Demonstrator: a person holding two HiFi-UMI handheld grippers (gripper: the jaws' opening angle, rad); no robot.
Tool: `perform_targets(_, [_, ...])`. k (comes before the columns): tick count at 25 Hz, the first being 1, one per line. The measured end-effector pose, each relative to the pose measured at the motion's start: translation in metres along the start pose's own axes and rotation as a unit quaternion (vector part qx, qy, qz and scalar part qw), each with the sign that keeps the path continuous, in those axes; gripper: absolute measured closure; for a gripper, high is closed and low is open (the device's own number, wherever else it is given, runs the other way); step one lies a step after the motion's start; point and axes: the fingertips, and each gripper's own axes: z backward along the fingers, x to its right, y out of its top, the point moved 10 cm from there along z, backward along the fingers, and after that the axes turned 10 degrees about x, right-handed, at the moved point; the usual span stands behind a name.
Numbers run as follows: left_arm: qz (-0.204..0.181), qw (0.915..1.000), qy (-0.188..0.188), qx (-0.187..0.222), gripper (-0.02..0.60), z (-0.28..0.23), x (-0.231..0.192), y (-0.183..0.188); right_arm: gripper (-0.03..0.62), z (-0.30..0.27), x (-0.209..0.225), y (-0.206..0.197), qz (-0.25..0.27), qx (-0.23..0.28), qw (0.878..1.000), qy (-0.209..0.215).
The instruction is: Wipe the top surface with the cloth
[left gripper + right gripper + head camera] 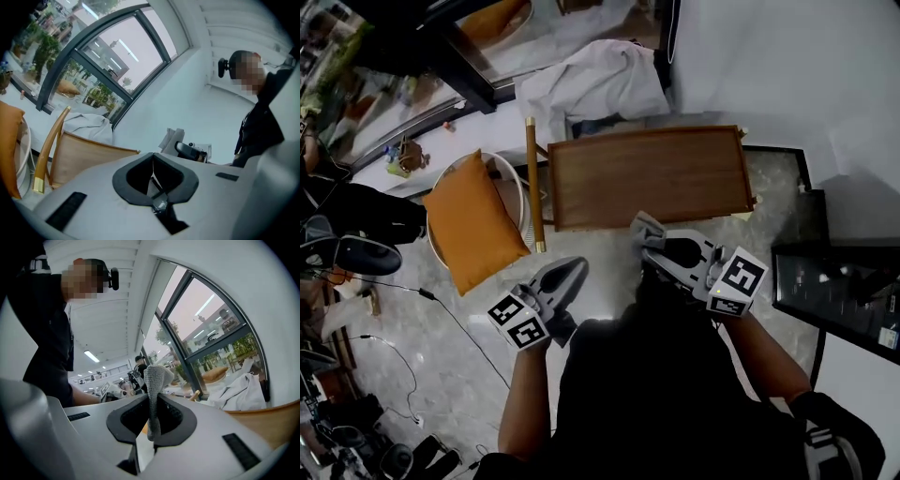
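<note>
A brown wooden top (652, 176) with a raised rim stands just ahead of me, also seen as the wooden top (89, 154) and as the wooden top (269, 420). My right gripper (649, 244) hovers at its near edge, shut on a grey cloth (644, 227). That grey cloth (153, 390) sticks up from between the jaws of the right gripper (153, 427). My left gripper (575, 269) hangs lower left, off the top, over the floor. In its own view the left gripper (152, 177) is shut with nothing in it, and the grey cloth (169, 138) shows to its right.
An orange cushion (469, 220) lies on a round white chair (514, 192) left of the top. A wooden post (532, 183) stands between them. White fabric (595, 80) is heaped behind. A black cabinet (834, 281) is at the right; cables (450, 314) trail on the floor.
</note>
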Motion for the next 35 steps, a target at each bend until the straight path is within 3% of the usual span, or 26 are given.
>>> perform_targets(11, [-0.001,0.9980,0.062,-0.003,0.569,-0.029,-0.042,0.039,0.560,-0.042,0.085,0.006,-0.008,-0.007,1.000,0.012])
perform_targets(18, [0.018,0.9978,0.063,0.004,0.569,-0.031,-0.100,0.068,0.560,-0.102,0.108,-0.004,0.001,-0.042,0.999,-0.003])
perform_targets(25, [0.034,0.9972,0.064,-0.019,0.569,-0.032,-0.171,0.093,0.560,-0.169,0.126,-0.025,-0.034,-0.100,0.993,-0.056])
perform_targets(32, [0.051,0.9933,0.084,-0.060,0.569,-0.027,-0.211,0.109,0.560,-0.222,0.161,-0.047,-0.060,-0.143,0.986,-0.068])
perform_targets(35, [0.038,0.9914,0.100,-0.074,0.570,-0.034,-0.223,0.108,0.560,-0.229,0.179,-0.066,-0.081,-0.155,0.982,-0.070])
